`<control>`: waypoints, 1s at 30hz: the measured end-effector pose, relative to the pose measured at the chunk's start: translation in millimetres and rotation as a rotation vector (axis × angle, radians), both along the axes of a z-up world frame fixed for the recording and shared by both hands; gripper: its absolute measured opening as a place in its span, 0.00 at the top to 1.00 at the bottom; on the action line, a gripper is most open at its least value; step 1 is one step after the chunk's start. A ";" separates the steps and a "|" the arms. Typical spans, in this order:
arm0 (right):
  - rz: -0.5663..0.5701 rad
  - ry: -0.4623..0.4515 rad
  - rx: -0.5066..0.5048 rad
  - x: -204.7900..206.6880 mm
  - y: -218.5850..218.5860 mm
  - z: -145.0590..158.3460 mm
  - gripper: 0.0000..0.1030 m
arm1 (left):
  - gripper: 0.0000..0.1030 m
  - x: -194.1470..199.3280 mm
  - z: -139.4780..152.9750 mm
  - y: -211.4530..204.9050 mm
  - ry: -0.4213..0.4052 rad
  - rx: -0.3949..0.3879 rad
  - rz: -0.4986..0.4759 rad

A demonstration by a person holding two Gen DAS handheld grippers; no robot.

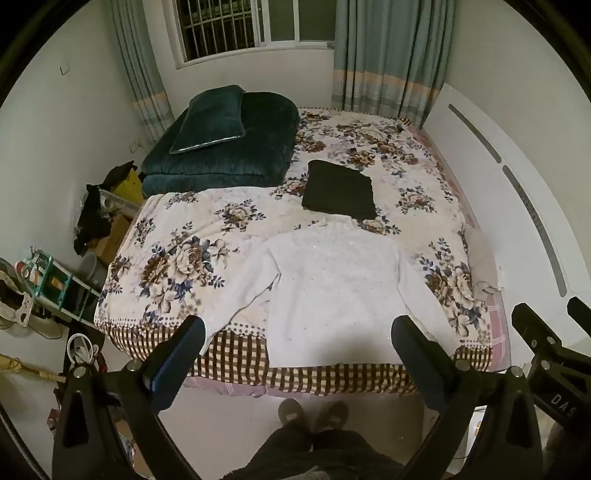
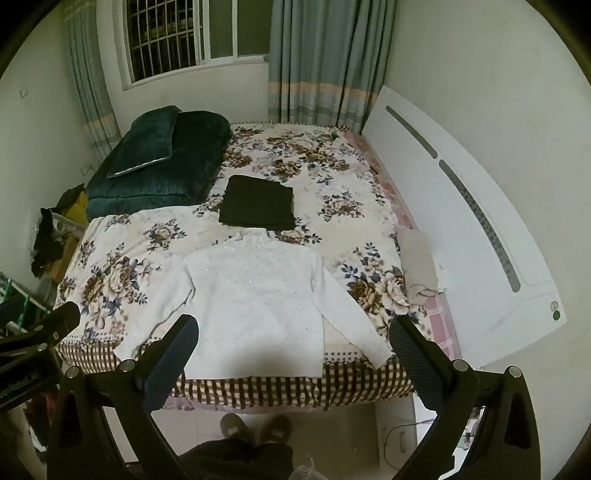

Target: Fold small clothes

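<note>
White sweater laid flat, unfolded, on floral bedspread; folded black garment beyond it. Left gripper and right gripper held above, jaws wide, nothing gripped.

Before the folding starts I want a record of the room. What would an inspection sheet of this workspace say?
Surface: bed with floral cover, checked border at the near edge.
Job's things: white sweater spread flat, sleeves out, hem at the near edge; folded black garment just beyond its collar.
Clutter: green quilt with pillow at the far left corner; beige cloth at the right edge; shelves and dark clothes on the floor left.
Grippers: left gripper and right gripper both open, empty, above the near edge.
Cables: one on the floor, right.
Surroundings: barred window, curtains, white headboard; person's shoes below.
</note>
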State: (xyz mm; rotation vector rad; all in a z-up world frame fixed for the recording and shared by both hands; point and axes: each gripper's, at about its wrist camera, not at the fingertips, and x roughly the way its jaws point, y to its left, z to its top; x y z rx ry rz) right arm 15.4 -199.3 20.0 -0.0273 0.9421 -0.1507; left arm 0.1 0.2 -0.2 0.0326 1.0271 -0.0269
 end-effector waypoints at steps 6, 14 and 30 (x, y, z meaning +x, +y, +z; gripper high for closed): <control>0.001 0.001 -0.001 -0.9 1.8 1.0 0.00 | 0.00 0.6 -0.8 -0.6 0.001 -0.001 0.004; 0.002 0.004 0.000 1.4 3.3 3.0 0.00 | 0.00 1.0 -1.1 0.8 -0.007 -0.003 0.003; 0.005 0.001 -0.003 3.6 8.1 10.5 0.00 | 0.00 5.1 9.8 -7.2 -0.012 -0.011 0.002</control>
